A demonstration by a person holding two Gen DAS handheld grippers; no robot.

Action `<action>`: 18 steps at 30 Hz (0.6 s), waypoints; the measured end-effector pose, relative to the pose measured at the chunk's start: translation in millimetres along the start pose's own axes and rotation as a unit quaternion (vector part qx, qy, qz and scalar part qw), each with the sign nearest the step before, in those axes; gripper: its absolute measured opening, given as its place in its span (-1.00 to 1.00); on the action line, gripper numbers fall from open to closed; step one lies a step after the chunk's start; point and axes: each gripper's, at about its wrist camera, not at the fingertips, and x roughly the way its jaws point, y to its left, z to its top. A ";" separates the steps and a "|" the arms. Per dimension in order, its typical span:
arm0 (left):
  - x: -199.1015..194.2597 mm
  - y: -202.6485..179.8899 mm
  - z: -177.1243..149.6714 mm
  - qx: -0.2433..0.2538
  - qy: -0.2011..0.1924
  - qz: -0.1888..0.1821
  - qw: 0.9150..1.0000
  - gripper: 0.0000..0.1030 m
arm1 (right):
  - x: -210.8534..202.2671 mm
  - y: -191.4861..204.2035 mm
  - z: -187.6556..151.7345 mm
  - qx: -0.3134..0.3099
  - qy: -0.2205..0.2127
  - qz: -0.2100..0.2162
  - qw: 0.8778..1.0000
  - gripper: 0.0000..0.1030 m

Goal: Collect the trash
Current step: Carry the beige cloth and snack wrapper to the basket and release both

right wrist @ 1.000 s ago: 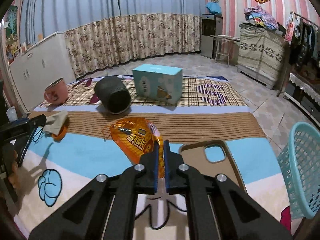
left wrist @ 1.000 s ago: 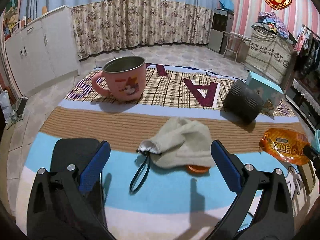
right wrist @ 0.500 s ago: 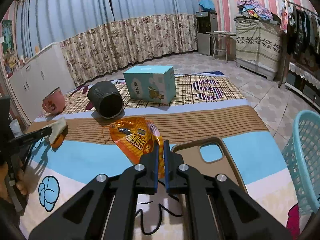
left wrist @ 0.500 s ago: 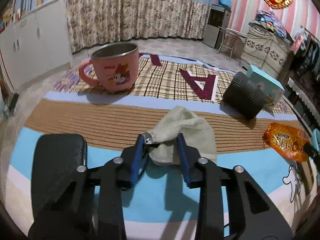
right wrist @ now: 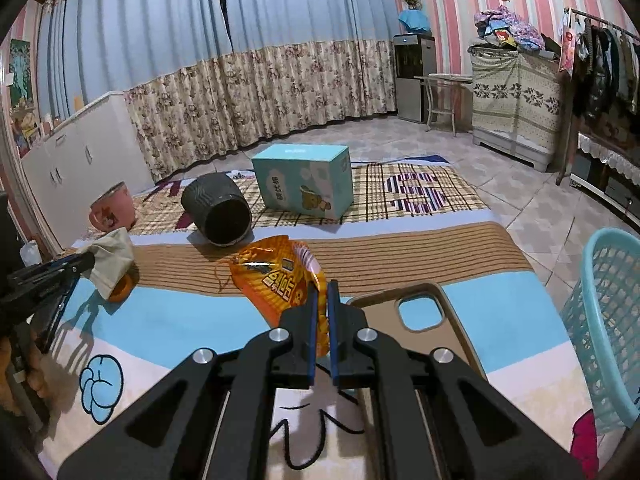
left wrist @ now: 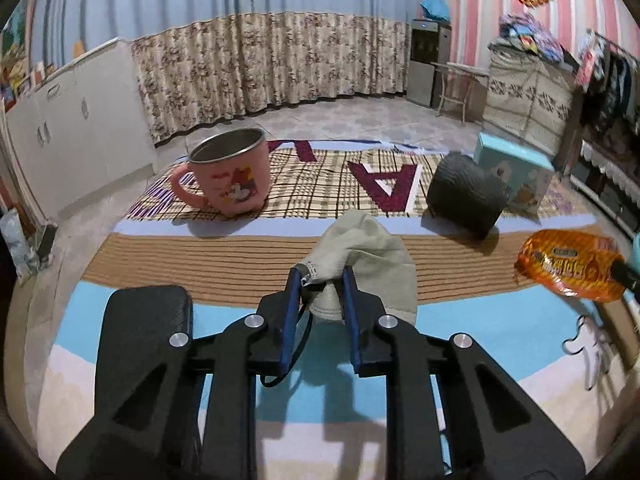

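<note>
With jaws just closed inward, left gripper clamped on beige cloth pouch, bunched and lifted above the blue band of the play mat; pink mug and dark cylinder well beyond. From the right wrist: right gripper pinched shut on orange snack wrapper, raised beside tan phone case; teal basket at right edge.
</note>
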 end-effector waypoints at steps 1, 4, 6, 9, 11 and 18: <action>-6.2 0.1 0.0 -0.003 -0.003 0.000 1.000 -0.63 | -4.3 -2.1 1.0 0.003 -0.005 0.000 1.000 -0.90; -32.7 -1.9 3.2 0.004 -0.019 0.007 1.000 -0.63 | -22.3 -9.9 5.4 0.021 -0.017 0.007 1.000 -0.90; -51.9 -3.1 8.8 -0.001 -0.029 0.002 1.000 -0.63 | -40.0 -16.9 12.0 0.029 -0.025 0.008 0.999 -0.90; -78.0 -12.0 17.5 -0.004 -0.041 -0.011 0.999 -0.63 | -71.4 -28.2 23.8 0.025 -0.042 -0.003 0.999 -0.90; -98.1 -28.7 25.2 0.003 -0.051 -0.016 0.999 -0.63 | -91.1 -40.0 33.5 0.026 -0.049 -0.011 0.998 -0.90; -140.2 -104.8 42.6 0.031 -0.075 -0.068 0.994 -0.63 | -153.1 -100.1 57.2 0.020 -0.067 -0.062 0.996 -0.90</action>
